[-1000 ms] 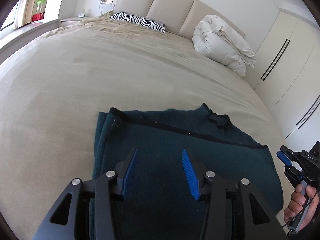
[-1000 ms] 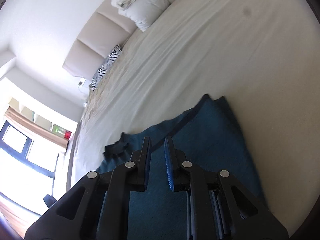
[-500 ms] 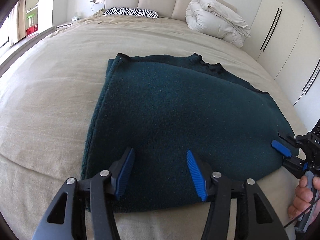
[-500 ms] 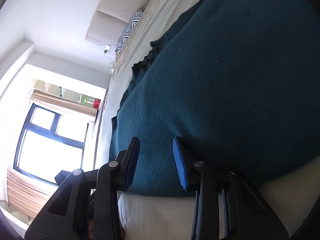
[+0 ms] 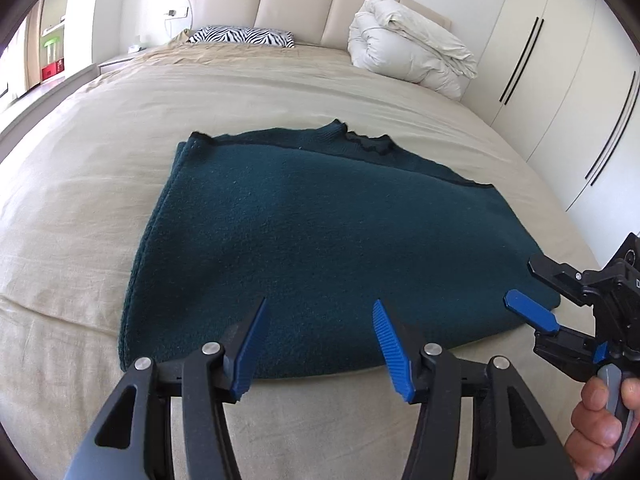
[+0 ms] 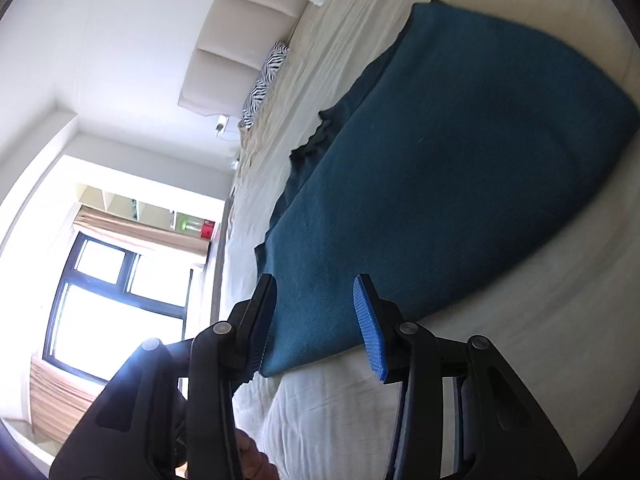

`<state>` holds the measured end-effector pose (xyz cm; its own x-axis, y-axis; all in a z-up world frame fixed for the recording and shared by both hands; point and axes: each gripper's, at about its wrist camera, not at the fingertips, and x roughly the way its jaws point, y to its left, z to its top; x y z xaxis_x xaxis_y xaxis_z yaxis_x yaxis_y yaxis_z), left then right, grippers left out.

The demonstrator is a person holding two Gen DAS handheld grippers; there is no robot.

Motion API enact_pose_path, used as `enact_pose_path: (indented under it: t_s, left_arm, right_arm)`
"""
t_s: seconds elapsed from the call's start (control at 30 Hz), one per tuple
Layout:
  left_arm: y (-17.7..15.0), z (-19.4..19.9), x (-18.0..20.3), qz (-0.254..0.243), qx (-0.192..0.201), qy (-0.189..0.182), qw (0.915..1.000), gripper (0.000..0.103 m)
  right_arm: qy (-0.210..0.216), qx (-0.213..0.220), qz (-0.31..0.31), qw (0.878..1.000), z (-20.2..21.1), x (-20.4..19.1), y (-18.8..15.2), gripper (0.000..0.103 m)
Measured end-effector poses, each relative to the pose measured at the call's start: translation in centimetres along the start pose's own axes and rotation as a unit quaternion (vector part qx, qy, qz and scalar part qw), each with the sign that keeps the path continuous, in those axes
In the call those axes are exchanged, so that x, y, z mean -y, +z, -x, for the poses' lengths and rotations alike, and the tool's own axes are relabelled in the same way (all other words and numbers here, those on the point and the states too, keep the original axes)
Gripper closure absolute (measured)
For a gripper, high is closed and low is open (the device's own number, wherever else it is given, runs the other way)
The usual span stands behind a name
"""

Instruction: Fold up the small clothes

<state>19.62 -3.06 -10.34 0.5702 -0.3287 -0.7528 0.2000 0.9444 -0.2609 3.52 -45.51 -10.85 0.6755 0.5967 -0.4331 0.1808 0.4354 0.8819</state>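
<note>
Dark teal garment [image 5: 320, 240] lying folded and flat on the beige bed [image 5: 80, 200], near edge close to the cameras, ragged dark hem along its far side. Left hand-held gripper [image 5: 318, 344] hovering just over that near edge, jaws spread wide, blue pads [image 5: 250, 346] gripping nothing. Right hand-held gripper [image 6: 314, 320] at the garment's near right corner, also spread wide and empty, seen from the left view with the person's fingers [image 5: 600, 412] on its handle. Far off by the headboard [image 5: 300, 4]: zebra-print pillow [image 5: 240, 36] on the left, rolled white duvet [image 5: 412, 48] on the right.
</note>
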Motion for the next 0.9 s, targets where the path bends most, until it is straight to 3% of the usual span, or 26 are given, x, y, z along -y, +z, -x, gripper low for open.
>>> enact_pose_path:
  t_s: [0.07, 0.13, 0.27, 0.5, 0.7, 0.8, 0.9]
  left_arm:
    - [-0.4, -1.2, -1.8, 0.022, -0.023, 0.021, 0.9993, 0.046]
    - [-0.8, -1.7, -3.0, 0.017, -0.031, 0.018, 0.9992, 0.05]
    - [-1.1, -1.9, -2.5, -0.024, -0.035, 0.029, 0.9987, 0.05]
    - [-1.4, -2.3, -2.6, -0.026, -0.029, 0.033, 0.9987, 0.05]
    - [-1.6, -2.2, -2.6, -0.029, -0.026, 0.034, 0.9987, 0.05]
    - [-1.5, -2.3, -2.3, -0.031, -0.025, 0.038, 0.9985, 0.049]
    - [-1.4, -2.4, -2.2, -0.032, -0.026, 0.038, 0.9984, 0.049]
  right_arm:
    - [0.011, -0.039, -0.005, 0.999, -3.4, -0.2, -1.0, 0.063]
    - [-0.002, -0.073, -0.021, 0.997, -6.4, 0.7, -1.8, 0.063]
    - [0.011, -0.065, -0.031, 0.997, -6.6, 2.5, -1.6, 0.066]
    - [-0.034, 0.044, -0.049, 0.997, 1.7, 6.3, 3.1, 0.066]
    - [-0.088, 0.162, -0.077, 0.98, 10.7, 8.5, 4.9, 0.062]
    - [-0.094, 0.176, -0.067, 0.977, 14.5, 8.4, 3.9, 0.062]
    - [-0.1, 0.17, -0.043, 0.979, 15.6, 7.5, 3.5, 0.062]
